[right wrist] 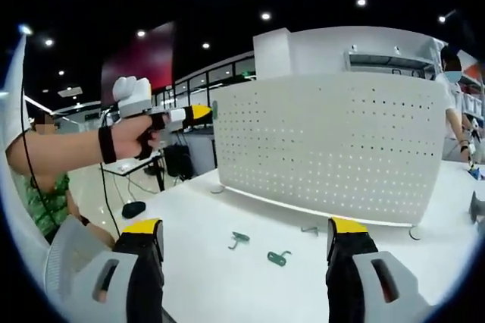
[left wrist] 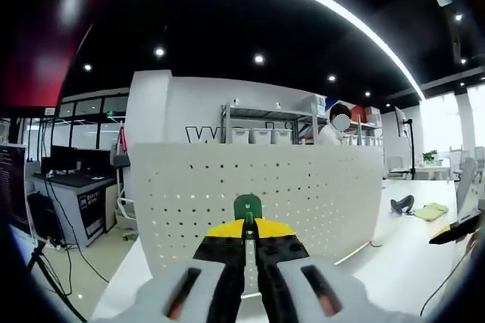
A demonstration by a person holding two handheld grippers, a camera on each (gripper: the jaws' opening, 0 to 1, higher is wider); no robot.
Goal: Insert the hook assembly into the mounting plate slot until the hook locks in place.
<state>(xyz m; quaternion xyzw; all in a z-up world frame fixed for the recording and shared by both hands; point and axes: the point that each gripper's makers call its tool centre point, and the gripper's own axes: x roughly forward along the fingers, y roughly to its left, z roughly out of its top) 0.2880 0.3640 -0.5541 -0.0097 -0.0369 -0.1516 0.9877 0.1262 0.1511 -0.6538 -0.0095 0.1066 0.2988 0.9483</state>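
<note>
- In the left gripper view the left gripper (left wrist: 248, 233) has its yellow-tipped jaws pressed together on a green hook (left wrist: 248, 207), which sticks up just past the fingertips (left wrist: 227, 229).
- The pinched hook sits right in front of the white pegboard (left wrist: 303, 186) — the mounting plate — though whether it touches a slot cannot be told.
- In the right gripper view the right gripper (right wrist: 246, 236) has its jaws spread wide apart, holding nothing.
- Between and beyond those open jaws, two more green hooks — one to the left (right wrist: 239, 239) and one nearer (right wrist: 278, 258) — lie flat on the white table (right wrist: 212, 277), apart from the fingers.
- A small grey hook (right wrist: 309, 229) lies farther off, near the foot of the pegboard.
- At the far left of that view a person's hand (right wrist: 136, 137) grips the left gripper's handle, its tip at the pegboard's left edge.
</note>
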